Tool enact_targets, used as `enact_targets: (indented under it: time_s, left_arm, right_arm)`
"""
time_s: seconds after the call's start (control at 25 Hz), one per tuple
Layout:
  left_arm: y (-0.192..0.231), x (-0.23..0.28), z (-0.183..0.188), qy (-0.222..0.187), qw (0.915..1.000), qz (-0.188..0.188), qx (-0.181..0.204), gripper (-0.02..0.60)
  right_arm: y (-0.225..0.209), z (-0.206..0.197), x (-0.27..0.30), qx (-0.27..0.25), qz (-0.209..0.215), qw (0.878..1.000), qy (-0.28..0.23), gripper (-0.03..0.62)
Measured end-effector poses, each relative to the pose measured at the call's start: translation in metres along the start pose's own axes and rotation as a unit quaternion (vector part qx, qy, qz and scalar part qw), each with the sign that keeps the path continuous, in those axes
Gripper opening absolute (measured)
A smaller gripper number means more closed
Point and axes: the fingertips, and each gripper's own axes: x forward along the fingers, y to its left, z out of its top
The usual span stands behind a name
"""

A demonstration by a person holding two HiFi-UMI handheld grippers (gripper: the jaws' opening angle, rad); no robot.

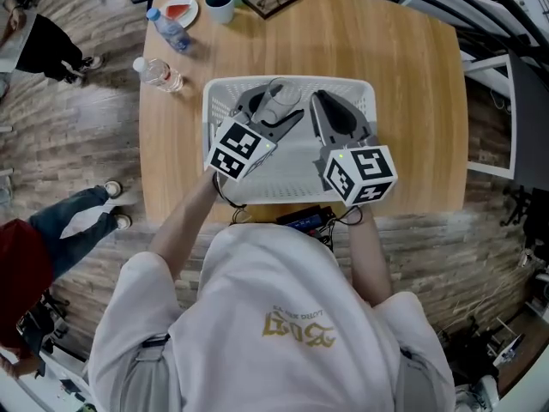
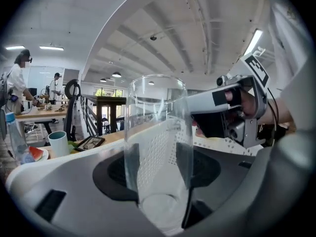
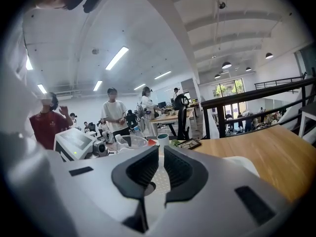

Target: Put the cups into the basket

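Fingers of the left gripper [image 1: 268, 110] clamp a clear cup [image 2: 158, 112] over the white basket [image 1: 364, 89]; right gripper [image 3: 160, 157] fingers closed, empty.

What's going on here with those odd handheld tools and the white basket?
A person holds a gripper in each hand over a white basket on a wooden table. The left gripper is clamped on a clear cup, held over the basket. The right gripper is shut and empty beside it. A teal cup stands at the table's far edge, outside the basket.
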Motion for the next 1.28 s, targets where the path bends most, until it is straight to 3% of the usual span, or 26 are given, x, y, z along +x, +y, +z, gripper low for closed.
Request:
enact_targets:
  time_s: [0.32, 0.72, 0.96, 1.28]
  left_arm:
    - [0.001, 0.012, -0.029, 0.073, 0.9963, 0.026, 0.037, 0.264]
    - [-0.010, 0.020, -0.057, 0.149, 0.9866, 0.008, 0.066, 0.264]
    - [-0.015, 0.021, -0.064, 0.166, 0.9824, 0.002, 0.086, 0.264]
    - [-0.016, 0.022, -0.070, 0.185, 0.9764, 0.004, 0.111, 0.264]
  right_arm:
    - [0.012, -0.006, 0.004, -0.009, 0.033, 0.999, 0.008, 0.032]
    - [0.036, -0.018, 0.010, -0.006, 0.087, 0.996, 0.024, 0.051]
    - [0.047, -0.038, 0.015, -0.026, 0.110, 0.991, 0.071, 0.082]
    - [0.043, -0.048, 0.017, -0.043, 0.099, 0.988, 0.108, 0.077]
